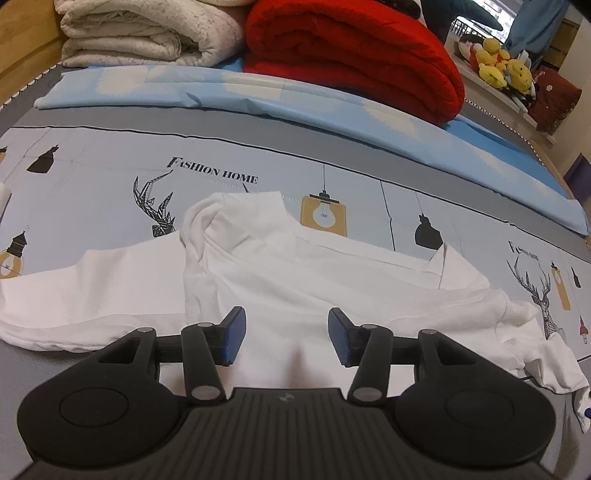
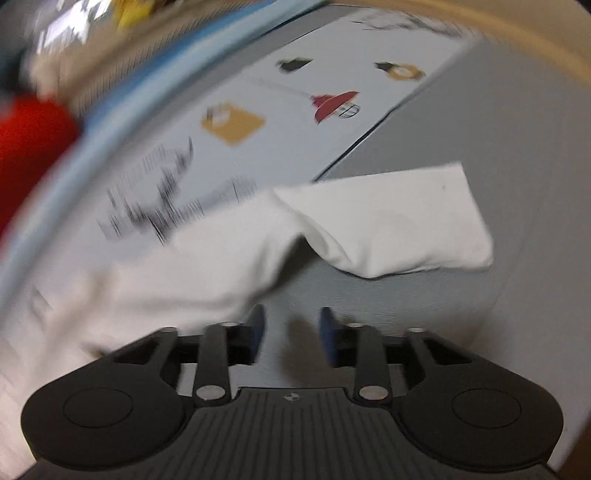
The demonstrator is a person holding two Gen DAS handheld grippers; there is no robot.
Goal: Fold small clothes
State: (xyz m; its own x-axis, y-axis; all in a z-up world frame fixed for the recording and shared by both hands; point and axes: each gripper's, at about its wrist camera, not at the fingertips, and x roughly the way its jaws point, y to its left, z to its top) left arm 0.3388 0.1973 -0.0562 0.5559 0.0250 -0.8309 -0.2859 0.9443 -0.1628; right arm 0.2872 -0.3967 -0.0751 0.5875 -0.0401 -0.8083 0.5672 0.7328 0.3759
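A small white shirt (image 1: 295, 273) lies spread on the printed bed sheet (image 1: 110, 173), its left part folded over the middle. My left gripper (image 1: 287, 334) is open just above the shirt's near hem, nothing between its blue pads (image 1: 233, 334). In the blurred right wrist view, the shirt's sleeve (image 2: 399, 225) lies on the grey sheet (image 2: 498, 147). My right gripper (image 2: 291, 332) is open and empty, near the sleeve, just right of the shirt's body (image 2: 166, 280).
A folded red blanket (image 1: 354, 55) and a folded white quilt (image 1: 144, 33) sit at the back on a light blue sheet (image 1: 258, 96). Yellow plush toys (image 1: 502, 66) stand on a shelf at the far right. The bed's wooden edge (image 2: 517, 40) curves along the right.
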